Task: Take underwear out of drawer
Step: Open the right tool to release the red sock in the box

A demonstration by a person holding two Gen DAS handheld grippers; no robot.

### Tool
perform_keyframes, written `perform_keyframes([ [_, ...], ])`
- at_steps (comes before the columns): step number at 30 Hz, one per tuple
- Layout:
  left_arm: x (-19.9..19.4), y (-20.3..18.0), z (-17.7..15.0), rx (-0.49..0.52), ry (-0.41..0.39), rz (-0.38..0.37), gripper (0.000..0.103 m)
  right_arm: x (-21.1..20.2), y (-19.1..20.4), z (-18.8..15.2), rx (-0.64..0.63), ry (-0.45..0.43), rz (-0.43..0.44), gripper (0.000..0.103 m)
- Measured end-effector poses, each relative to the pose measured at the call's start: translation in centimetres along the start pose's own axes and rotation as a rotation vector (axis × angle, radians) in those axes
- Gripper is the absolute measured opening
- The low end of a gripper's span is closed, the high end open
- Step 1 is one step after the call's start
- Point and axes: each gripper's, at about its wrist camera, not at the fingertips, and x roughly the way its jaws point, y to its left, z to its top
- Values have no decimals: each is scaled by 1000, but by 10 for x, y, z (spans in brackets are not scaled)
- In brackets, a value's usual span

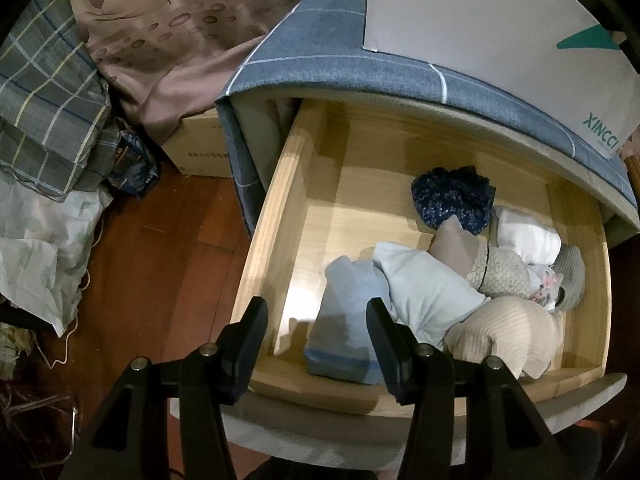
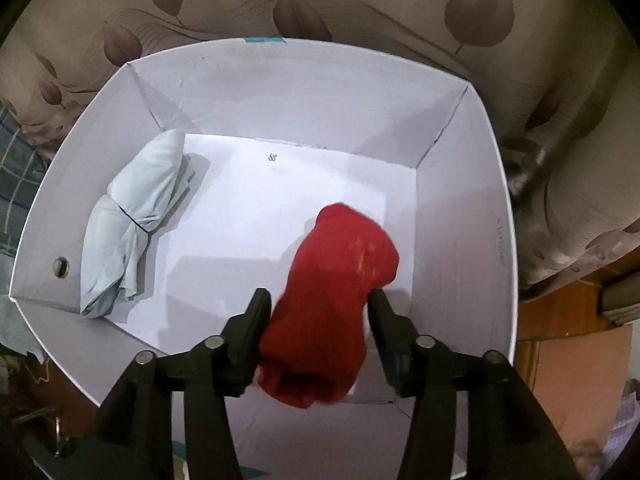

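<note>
In the left wrist view a pale wooden drawer (image 1: 280, 208) stands pulled out of a blue-covered cabinet (image 1: 320, 60). Several rolled pieces of underwear lie in its right half: a light-blue one (image 1: 344, 320), a pale one (image 1: 424, 284), a beige ribbed one (image 1: 508, 332) and a navy floral one (image 1: 452, 200). My left gripper (image 1: 316, 308) hangs open over the drawer's near left part, just above the light-blue piece, holding nothing. In the right wrist view my right gripper (image 2: 319, 298) points down into a white box (image 2: 460, 184). A blurred red roll of underwear (image 2: 340, 280) sits loose between its spread fingers. A pale roll (image 2: 136, 216) lies at the box's left.
A white carton (image 1: 460, 12) sits on top of the cabinet. A brown leaf-patterned bedspread (image 1: 168, 40), a cardboard box (image 1: 196, 152) and plaid bedding (image 1: 44, 92) crowd the left, above a red-brown wooden floor (image 1: 160, 272). The same bedspread (image 2: 360, 8) surrounds the white box.
</note>
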Motion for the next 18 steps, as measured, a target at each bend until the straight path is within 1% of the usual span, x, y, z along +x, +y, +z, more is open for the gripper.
perform_keyframes([
  [4, 0, 0, 0, -3, 5, -1, 52, -25, 1, -1, 5, -49, 21, 50],
  [8, 0, 1, 0, -11, 2, -4, 52, -57, -1, -13, -9, -88, 58, 50],
  [10, 0, 3, -1, -16, 1, -5, 52, -75, -3, -29, -31, -98, 73, 50],
  [13, -1, 4, -2, -24, -2, -8, 52, -91, -4, -55, -65, -94, 88, 50],
  [15, -1, 5, -2, -28, -3, -9, 52, -98, -8, -81, -86, -72, 102, 50],
  [18, -1, 5, -1, -28, -2, -8, 52, -91, -15, -117, -106, -17, 128, 50],
])
